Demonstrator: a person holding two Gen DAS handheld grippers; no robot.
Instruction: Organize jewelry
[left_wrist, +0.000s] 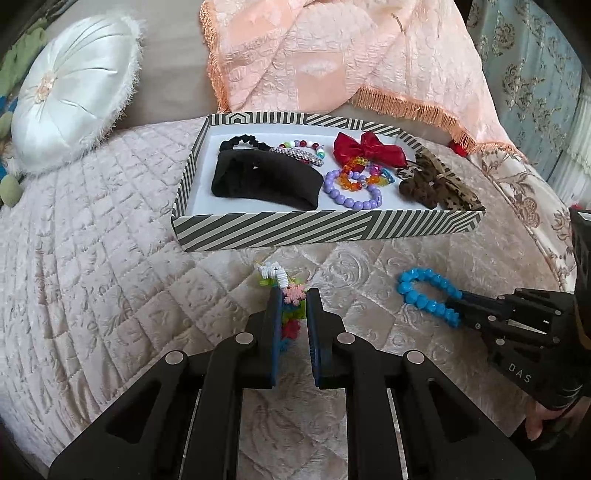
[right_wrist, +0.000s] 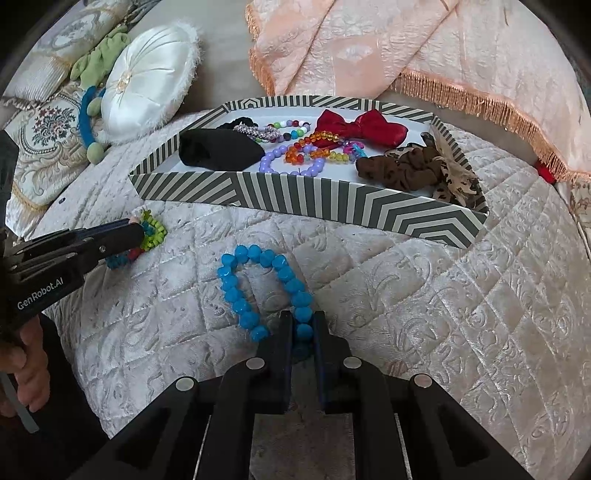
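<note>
Our left tongs (left_wrist: 294, 297) are clenched on a multicoloured charm bracelet (left_wrist: 286, 295) lying on the quilted bed (left_wrist: 110, 258), while our right tongs (right_wrist: 303, 321) pinch one end of the blue bead bracelet (right_wrist: 258, 288), which rests on the quilt just beside it. Beyond both sits the striped box (left_wrist: 314, 229), holding a black headband (left_wrist: 266, 179), a purple bead bracelet (left_wrist: 351, 192), a red bow (left_wrist: 365, 147) and brown scrunchies (left_wrist: 424, 188). Farther back we see a white round cushion (left_wrist: 74, 92) and a fringed peach cloth (left_wrist: 332, 55).
</note>
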